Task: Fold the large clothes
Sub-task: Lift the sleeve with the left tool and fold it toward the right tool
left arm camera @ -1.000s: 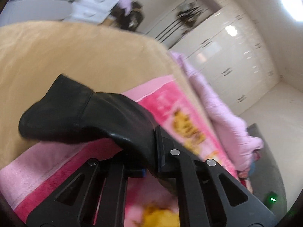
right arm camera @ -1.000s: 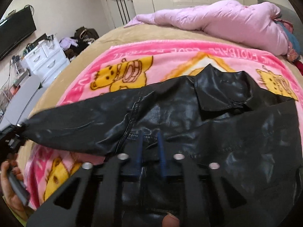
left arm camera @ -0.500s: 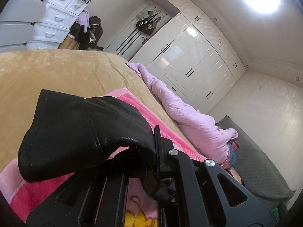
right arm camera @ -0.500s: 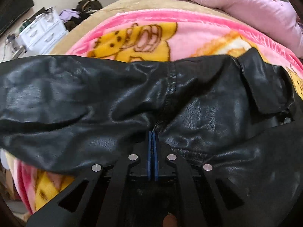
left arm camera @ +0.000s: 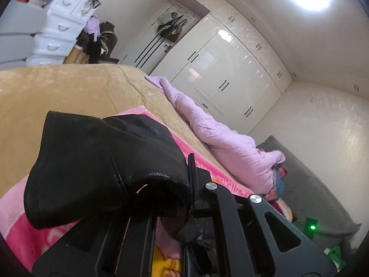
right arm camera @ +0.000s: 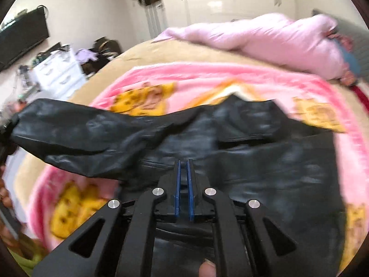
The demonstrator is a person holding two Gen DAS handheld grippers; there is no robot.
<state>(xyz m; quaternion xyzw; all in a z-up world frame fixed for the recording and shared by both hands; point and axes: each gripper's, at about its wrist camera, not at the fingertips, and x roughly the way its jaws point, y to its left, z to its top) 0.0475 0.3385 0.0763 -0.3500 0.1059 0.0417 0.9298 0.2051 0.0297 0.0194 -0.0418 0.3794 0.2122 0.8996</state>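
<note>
— Now, what is shown at the left, and by which view?

— In the left wrist view the left claw is seen clamped on the cuff end of the black leather jacket, whose sleeve is draped over the fingers and held above the pink blanket. The white wardrobe is shown sharply there. In the right wrist view that claw is lost at the dark left edge; only the sleeve stretched out to the left is seen.

— And the middle?

— The jacket's body is shown only in the right wrist view, spread on the pink blanket on the bed. The right claw is held over it, its blue pads drawn together with a thin slit between; no leather is seen gripped.

— What is seen of edges and free room?

— A tan bedspread strip is left bare beyond the blanket's far edge. To the right, a lilac duvet is bunched along the bed's far side, well apart from the jacket.
</note>
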